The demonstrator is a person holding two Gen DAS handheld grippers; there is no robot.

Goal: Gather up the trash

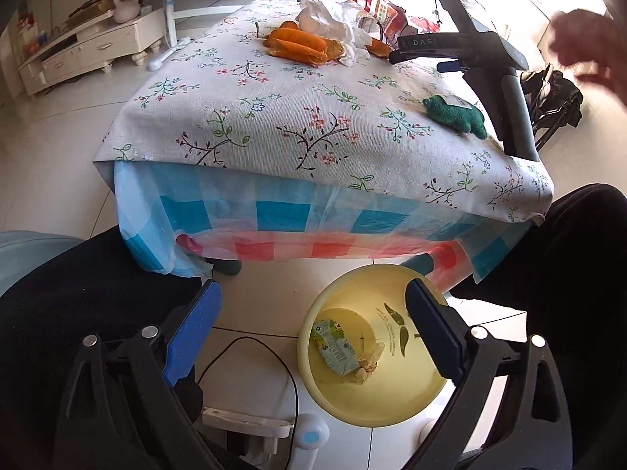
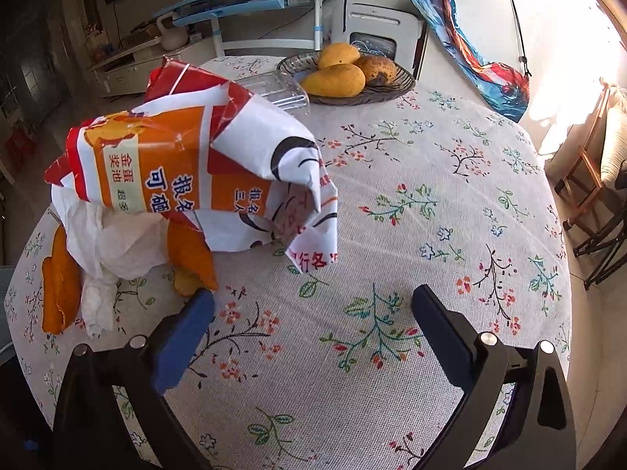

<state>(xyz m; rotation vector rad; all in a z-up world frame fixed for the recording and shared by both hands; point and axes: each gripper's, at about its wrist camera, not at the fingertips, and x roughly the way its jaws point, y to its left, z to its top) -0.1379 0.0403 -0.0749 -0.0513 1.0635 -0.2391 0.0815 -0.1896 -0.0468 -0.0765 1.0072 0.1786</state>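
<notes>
1. The left gripper [image 1: 313,337] hangs over the yellow bin [image 1: 372,403] on the floor, its jaws wide and holding nothing; a small carton [image 1: 333,348] and a crumpled scrap already lie inside the bin.
2. The right gripper [image 2: 313,313] is above the table [image 2: 450,203], jaws wide and empty, only bare cloth between them.
3. The nearest trash is just ahead and to the left in the right wrist view: an orange peel [image 2: 192,262] close to one fingertip, white tissue [image 2: 113,243], and the crumpled snack wrapper [image 2: 188,164] on top.
4. To do this well, shift the right jaws left, straddle one piece squarely, and close on a firm fold.
5. Leave the mangoes [image 2: 337,78] in their basket [image 2: 399,86] alone.
</notes>
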